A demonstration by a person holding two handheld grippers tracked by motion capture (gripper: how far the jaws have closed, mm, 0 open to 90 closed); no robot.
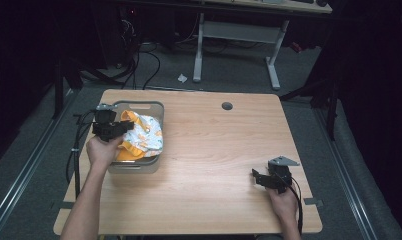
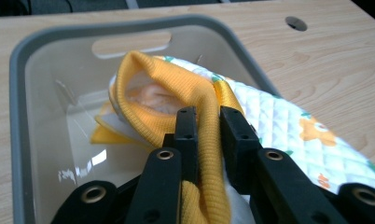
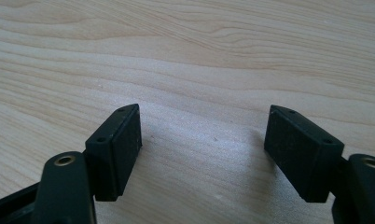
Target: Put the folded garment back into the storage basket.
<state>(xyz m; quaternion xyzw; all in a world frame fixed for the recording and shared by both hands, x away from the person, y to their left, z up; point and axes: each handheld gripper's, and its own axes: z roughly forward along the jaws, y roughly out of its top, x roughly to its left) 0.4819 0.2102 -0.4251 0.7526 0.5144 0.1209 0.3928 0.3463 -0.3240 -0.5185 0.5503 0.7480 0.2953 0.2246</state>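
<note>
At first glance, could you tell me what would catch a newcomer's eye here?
The bright orange-trimmed, flower-printed quilted cloth spilling from the grey plastic bin at the table's left. The left gripper is shut on its orange ribbed edge. The right gripper rests open on bare wood at the right.

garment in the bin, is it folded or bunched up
Bunched up: the garment lies crumpled in the bin, its orange ribbed edge pinched by the left gripper.
</note>
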